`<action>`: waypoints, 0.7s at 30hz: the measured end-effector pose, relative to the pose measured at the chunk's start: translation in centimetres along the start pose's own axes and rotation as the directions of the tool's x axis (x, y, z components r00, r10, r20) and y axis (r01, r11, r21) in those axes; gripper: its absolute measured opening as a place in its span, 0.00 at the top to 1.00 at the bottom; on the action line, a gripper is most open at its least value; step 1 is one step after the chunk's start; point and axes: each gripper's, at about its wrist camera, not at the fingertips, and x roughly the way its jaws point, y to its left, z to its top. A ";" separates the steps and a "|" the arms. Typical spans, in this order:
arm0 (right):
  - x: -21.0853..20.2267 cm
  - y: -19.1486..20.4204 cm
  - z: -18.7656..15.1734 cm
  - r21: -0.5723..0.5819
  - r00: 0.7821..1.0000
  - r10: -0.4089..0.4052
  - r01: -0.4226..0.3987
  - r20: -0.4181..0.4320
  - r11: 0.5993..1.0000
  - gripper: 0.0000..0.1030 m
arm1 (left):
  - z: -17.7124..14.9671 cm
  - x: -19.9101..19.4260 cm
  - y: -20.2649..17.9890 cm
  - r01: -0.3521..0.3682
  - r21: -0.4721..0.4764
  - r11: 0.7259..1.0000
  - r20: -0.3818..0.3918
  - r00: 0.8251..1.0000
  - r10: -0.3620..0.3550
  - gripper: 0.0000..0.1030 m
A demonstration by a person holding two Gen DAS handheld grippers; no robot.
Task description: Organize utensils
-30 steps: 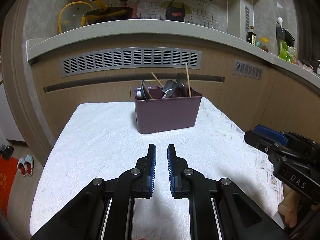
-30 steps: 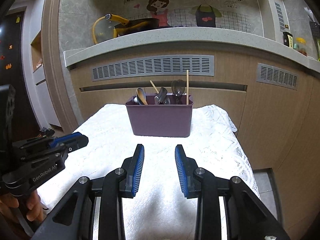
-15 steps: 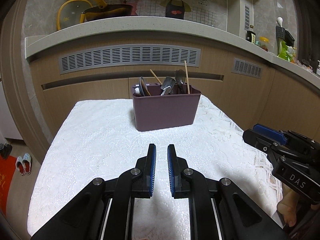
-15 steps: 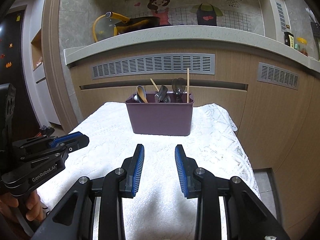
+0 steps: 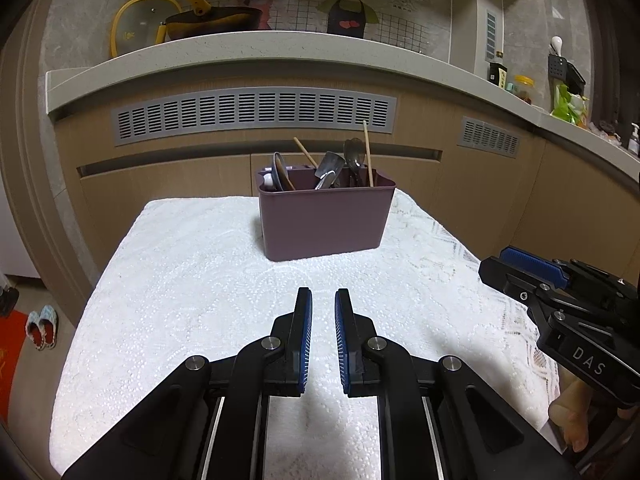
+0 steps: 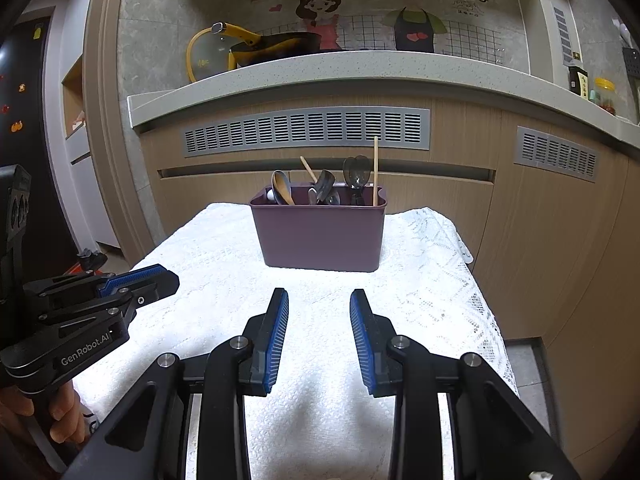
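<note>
Left wrist view: my left gripper (image 5: 323, 300) and right gripper (image 6: 319, 300) hang empty, jaws apart.
Purple caddy (image 5: 325, 220) with utensils (image 5: 332, 168) sits ahead on the white-clothed counter (image 5: 180, 280), well apart from both.

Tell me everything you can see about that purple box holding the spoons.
The purple box is a plain, matte, plastic-looking tub, rectangular with rounded corners, a slightly flared rim and an open top. It stands upright on the white lace tablecloth, near the far edge, in front of the wooden cabinets. Spoons, a wooden spoon and chopsticks stick up out of it. Neither gripper touches it; both sit well back with empty jaws.
</note>
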 end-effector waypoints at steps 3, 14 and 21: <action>0.0 0.0 0.0 0.000 1.000 0.000 0.000 -0.001 1.000 0.71 | 0.0 0.0 0.0 0.001 0.001 1.000 0.001 1.000 -0.001 0.88; 0.2 -0.2 0.1 0.006 1.000 -0.008 0.008 -0.004 1.000 0.71 | 0.0 0.0 0.0 -0.001 0.000 1.000 0.004 1.000 0.001 0.88; 0.2 -0.3 0.2 0.003 1.000 -0.013 0.013 -0.004 1.000 0.71 | 0.0 0.0 0.2 -0.010 0.001 1.000 0.011 1.000 0.010 0.88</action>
